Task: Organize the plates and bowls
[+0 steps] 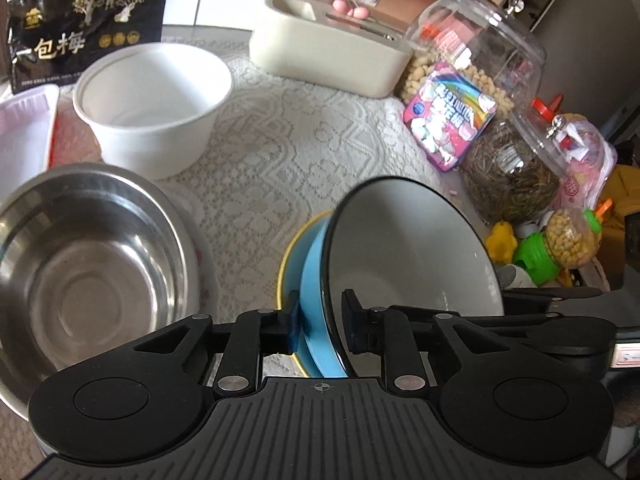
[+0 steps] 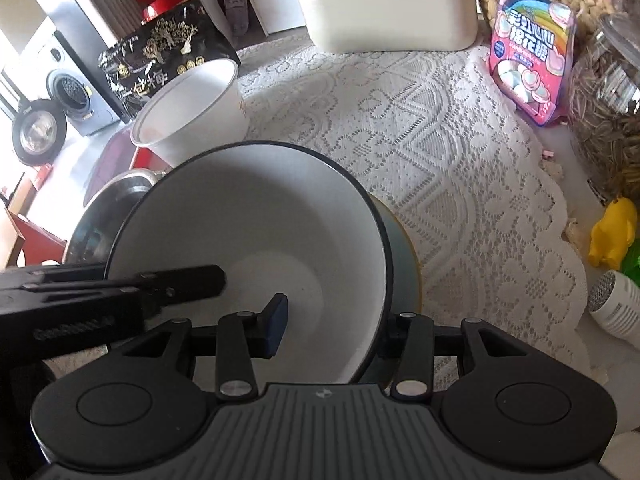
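Observation:
A blue bowl (image 1: 400, 248), white inside with a black rim, rests on a yellow-rimmed plate (image 1: 281, 280) on the lace cloth. My left gripper (image 1: 324, 322) is shut on the bowl's near wall, one pad on the blue outside and one inside. In the right wrist view the same bowl (image 2: 256, 216) fills the middle. My right gripper (image 2: 340, 330) straddles its near wall, open, with a gap beside the inner pad (image 2: 278, 318). A steel bowl (image 1: 80, 264) stands to the left, and a white paper bowl (image 1: 156, 100) stands behind it.
A black snack bag (image 1: 84, 20) and a pink tray (image 1: 24, 128) stand at the back left. A cream box (image 1: 328, 52) is at the back. Glass jars (image 1: 500, 152), a pink sweets pack (image 1: 448, 116) and a yellow toy (image 2: 612, 232) line the right side.

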A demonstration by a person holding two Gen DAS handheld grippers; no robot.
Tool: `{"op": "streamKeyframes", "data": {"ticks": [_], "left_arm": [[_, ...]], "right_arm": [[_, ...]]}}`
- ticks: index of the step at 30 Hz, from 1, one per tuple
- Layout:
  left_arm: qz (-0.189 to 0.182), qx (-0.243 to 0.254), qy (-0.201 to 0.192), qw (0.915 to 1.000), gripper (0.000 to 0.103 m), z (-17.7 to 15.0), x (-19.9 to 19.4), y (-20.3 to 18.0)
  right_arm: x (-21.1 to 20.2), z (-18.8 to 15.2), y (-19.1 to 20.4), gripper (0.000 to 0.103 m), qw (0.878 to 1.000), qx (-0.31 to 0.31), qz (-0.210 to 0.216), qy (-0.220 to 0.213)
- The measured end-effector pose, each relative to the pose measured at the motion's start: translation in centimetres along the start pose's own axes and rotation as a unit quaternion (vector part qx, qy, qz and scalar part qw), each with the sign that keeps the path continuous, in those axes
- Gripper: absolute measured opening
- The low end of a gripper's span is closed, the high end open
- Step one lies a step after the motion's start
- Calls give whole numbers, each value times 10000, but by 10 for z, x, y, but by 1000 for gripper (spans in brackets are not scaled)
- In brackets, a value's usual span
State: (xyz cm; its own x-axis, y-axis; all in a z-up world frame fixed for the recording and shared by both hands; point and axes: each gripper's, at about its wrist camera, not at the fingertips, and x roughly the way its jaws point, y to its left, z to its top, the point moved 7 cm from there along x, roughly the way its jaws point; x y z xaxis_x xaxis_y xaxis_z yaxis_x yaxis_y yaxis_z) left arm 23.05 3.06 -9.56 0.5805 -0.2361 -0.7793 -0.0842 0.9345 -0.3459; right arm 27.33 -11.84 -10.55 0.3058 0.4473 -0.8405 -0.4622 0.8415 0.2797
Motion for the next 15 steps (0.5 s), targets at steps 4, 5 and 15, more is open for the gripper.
{"op": "streamKeyframes", "data": {"ticks": [4,5,15], "left_arm": [[152,181,-431,9988,22,9,-23,3],[188,242,-511,9982,22,11,-28,3],[-21,237,-192,9995,22,0,-14,7]], "right_arm": [[5,3,-1,41,9999,7,-68,78],[3,5,0,41,9999,-15,-126,21],[-14,16,-7,39,9988,103,-455,-111]]}}
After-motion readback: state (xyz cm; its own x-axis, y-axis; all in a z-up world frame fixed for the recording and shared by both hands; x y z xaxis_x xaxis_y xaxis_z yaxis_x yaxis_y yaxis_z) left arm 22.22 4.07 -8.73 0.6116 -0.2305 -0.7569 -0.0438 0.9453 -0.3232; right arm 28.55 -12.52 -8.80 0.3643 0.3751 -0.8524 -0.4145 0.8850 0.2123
